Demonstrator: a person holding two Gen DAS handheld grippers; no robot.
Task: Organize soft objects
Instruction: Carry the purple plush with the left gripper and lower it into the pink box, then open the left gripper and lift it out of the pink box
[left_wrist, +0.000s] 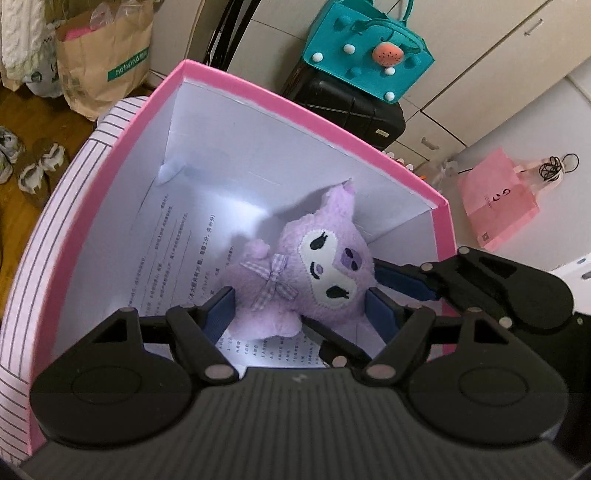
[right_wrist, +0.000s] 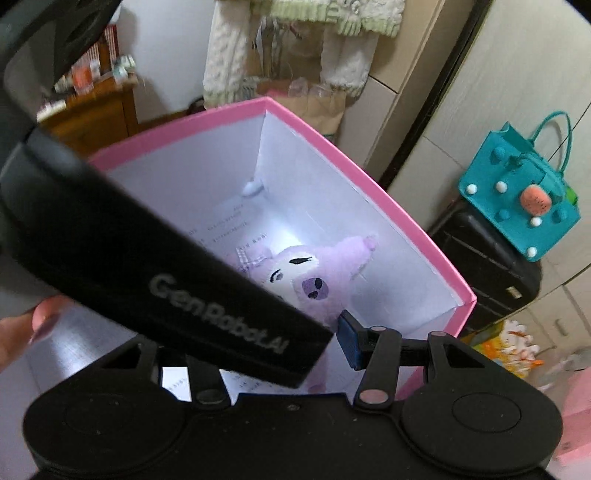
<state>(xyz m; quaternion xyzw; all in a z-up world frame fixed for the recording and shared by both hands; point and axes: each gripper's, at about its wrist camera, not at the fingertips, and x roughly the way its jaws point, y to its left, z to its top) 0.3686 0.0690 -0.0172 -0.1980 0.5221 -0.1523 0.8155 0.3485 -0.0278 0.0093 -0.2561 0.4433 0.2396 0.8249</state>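
Observation:
A purple plush (left_wrist: 295, 280) with a white face and a checked bow is inside a pink box (left_wrist: 295, 107) with white walls, over a printed sheet (left_wrist: 166, 251) on the bottom. My left gripper (left_wrist: 301, 312) reaches into the box, and its blue pads (left_wrist: 221, 310) press the plush from both sides. My right gripper (left_wrist: 343, 295) comes in from the right, with one pad at the head and the other finger under the plush. In the right wrist view the left gripper's black housing (right_wrist: 166, 258) hides much of the plush (right_wrist: 314, 273), leaving one pad (right_wrist: 351, 339) visible beside it.
The box (right_wrist: 369, 177) stands on pink striped fabric (left_wrist: 55, 221). Behind it a teal felt bag (left_wrist: 365, 55) sits on a black suitcase (left_wrist: 354, 110). A brown paper bag (left_wrist: 107, 62) and shoes (left_wrist: 37, 166) are at the left, a pink bag (left_wrist: 498, 206) at the right. A thumb (right_wrist: 40, 314) shows.

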